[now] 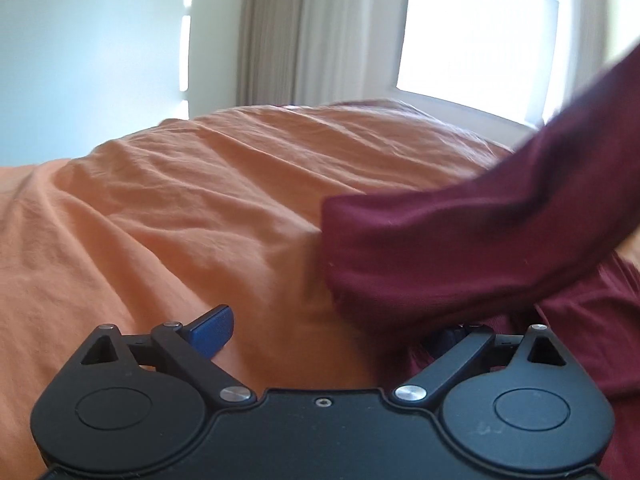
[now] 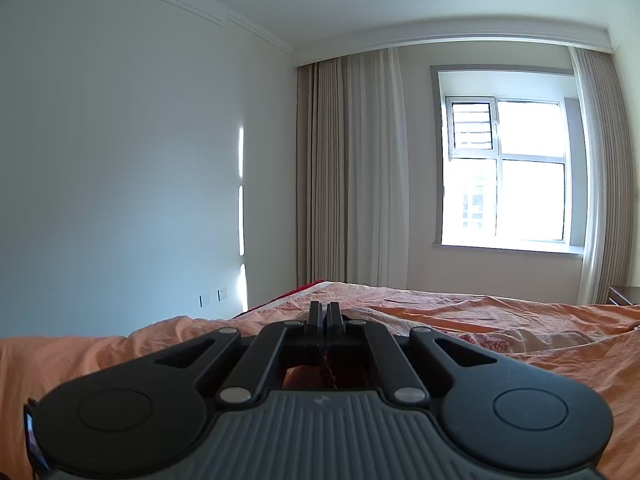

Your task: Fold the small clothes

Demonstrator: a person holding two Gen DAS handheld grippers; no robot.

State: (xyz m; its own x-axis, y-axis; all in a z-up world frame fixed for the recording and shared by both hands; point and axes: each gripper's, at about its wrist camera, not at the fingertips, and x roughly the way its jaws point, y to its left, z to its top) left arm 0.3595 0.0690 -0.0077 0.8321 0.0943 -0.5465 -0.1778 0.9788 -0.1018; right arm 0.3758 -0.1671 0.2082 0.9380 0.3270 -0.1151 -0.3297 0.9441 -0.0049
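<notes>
the black left gripper [image 1: 332, 328] stands spread wide just above the wrinkled orange bedsheet [image 1: 168, 200], its blue finger pad [image 1: 212, 330] free. a dark maroon knit garment [image 1: 460, 240] hangs blurred beside it, draped over its other finger. the black right gripper [image 2: 324, 312] is clenched, a maroon scrap showing beneath, above the same bedsheet with the bright window [image 2: 508, 172] far beyond.

maroon garment [image 1: 460, 248] blurred, cut off at right edge, hiding left gripper's [image 1: 332, 332] right finger

plain maroon garment [image 1: 460, 240], plain orange bedsheet [image 1: 180, 200]
</notes>
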